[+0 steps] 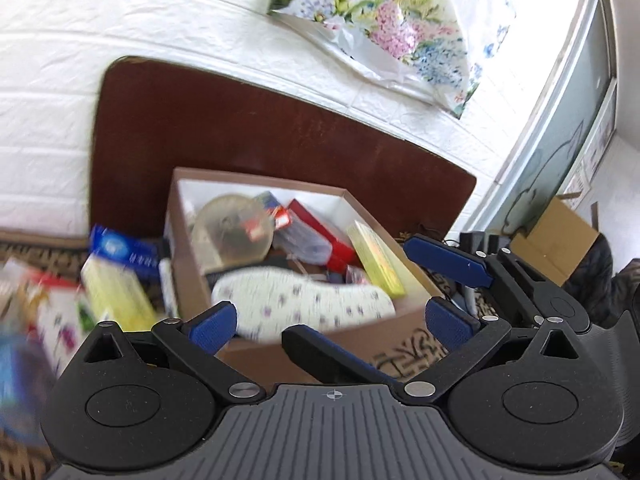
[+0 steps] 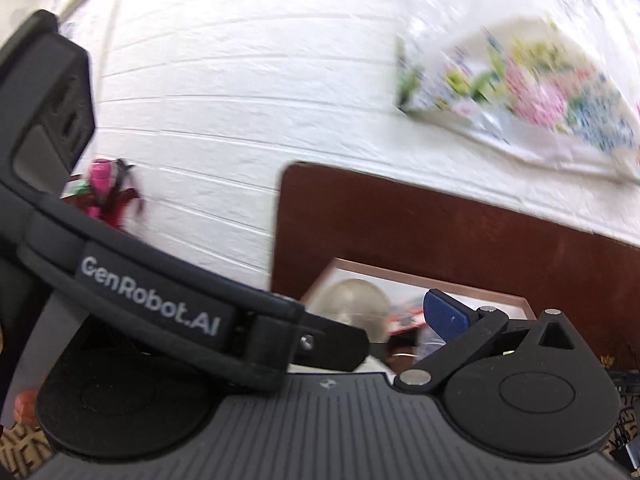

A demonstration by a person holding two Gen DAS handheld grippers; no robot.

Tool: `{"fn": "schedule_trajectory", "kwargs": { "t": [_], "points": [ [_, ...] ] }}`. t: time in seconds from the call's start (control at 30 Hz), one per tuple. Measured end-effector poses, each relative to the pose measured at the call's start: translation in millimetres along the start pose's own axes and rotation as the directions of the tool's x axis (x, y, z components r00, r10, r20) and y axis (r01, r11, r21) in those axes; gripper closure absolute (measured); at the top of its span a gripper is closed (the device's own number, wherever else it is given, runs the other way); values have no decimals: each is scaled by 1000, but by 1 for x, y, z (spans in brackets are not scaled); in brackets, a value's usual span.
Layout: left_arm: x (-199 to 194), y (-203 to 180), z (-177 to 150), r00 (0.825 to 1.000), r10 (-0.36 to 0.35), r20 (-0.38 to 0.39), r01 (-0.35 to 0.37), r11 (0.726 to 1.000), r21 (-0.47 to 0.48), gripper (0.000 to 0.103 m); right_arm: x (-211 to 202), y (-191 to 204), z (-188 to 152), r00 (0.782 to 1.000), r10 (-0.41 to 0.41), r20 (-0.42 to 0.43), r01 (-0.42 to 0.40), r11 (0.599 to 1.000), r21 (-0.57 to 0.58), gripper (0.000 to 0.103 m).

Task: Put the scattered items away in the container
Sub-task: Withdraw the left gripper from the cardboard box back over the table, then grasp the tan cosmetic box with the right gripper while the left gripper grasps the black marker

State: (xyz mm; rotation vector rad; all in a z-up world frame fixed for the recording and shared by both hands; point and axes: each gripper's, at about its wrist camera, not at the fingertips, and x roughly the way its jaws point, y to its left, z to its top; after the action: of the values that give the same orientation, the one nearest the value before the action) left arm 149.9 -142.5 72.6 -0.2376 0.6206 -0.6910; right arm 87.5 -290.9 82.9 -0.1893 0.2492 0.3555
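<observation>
A brown cardboard box [image 1: 188, 248] with a white inside stands on a patterned mat. It holds a clear round dome [image 1: 232, 232], a red box [image 1: 320, 224], a yellow box [image 1: 376, 260] and other small things. A white dotted sole [image 1: 304, 300] lies across its front rim. My left gripper [image 1: 330, 322] hovers open just in front of the sole, touching nothing. My right gripper [image 1: 388, 308] comes in from the right, open wide and empty. In the right wrist view a black housing lettered GenRobot.AI [image 2: 152, 296] hides one finger. One blue pad [image 2: 444, 316] shows before the box [image 2: 400, 276].
Left of the box lie a blue packet [image 1: 124, 252], a yellow box [image 1: 116, 296] and a blurred white-and-red pack [image 1: 60, 312]. A dark brown board [image 1: 248, 128] leans on the white brick wall, under a floral bag [image 1: 384, 28]. A cardboard carton [image 1: 556, 236] stands at the right.
</observation>
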Motion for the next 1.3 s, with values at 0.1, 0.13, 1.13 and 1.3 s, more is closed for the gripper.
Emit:
{"fn": "schedule_trajectory", "kwargs": {
  "t": [0.1,0.13,1.13,1.3],
  "points": [
    [-22,13,-35,1000,8,0,-8,1000,-25,0,-12,27,-14,999,38,3,-38,999,-6,0],
    [-28,22,-48,1000,10,-9,-11,999,-48,0,-15,36,-21,999,51,-6,-51,999,-4,0],
    [14,125,-114,925,367,-94,-379,881,-282,50,46,107,-122,925,-3,-379,16,999,30,46],
    [14,124,-116,925,366,-98,-379,895,-234,80,58,109,-124,918,36,-395,-12,998,63,61]
  ]
}}
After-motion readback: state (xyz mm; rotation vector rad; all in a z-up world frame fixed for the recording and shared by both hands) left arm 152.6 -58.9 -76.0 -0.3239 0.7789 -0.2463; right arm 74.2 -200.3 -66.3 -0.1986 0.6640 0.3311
